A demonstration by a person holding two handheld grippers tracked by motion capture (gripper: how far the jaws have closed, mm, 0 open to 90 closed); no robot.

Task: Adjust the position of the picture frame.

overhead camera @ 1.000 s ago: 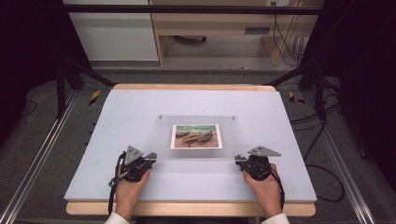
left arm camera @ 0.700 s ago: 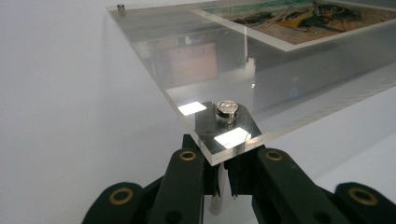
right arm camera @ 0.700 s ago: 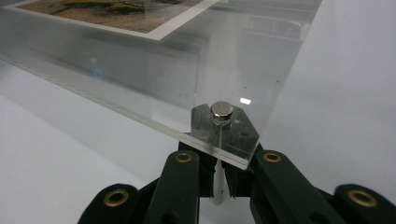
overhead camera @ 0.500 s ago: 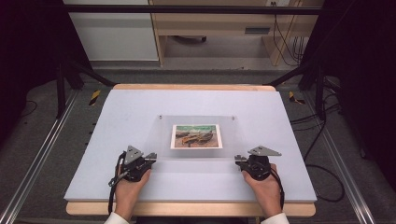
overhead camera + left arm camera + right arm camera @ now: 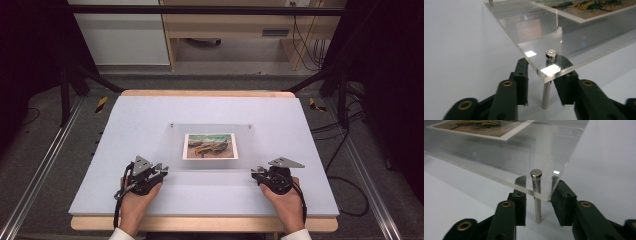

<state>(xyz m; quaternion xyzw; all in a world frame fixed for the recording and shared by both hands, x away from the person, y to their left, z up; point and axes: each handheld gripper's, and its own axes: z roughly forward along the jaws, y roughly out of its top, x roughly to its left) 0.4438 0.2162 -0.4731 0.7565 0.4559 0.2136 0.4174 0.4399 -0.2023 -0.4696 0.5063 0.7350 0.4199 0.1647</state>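
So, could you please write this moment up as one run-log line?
left gripper: jaws just opening, astride metal post, not pressing | right gripper: same at its post | clear panel: on white table

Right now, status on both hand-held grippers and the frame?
Left hand-held gripper and right hand-held gripper just opened, each straddling a metal leg, pads clear. Clear acrylic frame standing flat on table. Nothing in the way.

Clear glossy acrylic panel [image 5: 210, 145] on polished round metal legs [image 5: 546, 93], over matt pale-grey tabletop [image 5: 150, 115].
Printed paper picture [image 5: 209, 145] with white border under the smooth, reflective sheet; shiny steel caps [image 5: 536, 173] at near corners; matt black plastic jaws with brass-coloured rivets; light bare wood along tabletop's edges.
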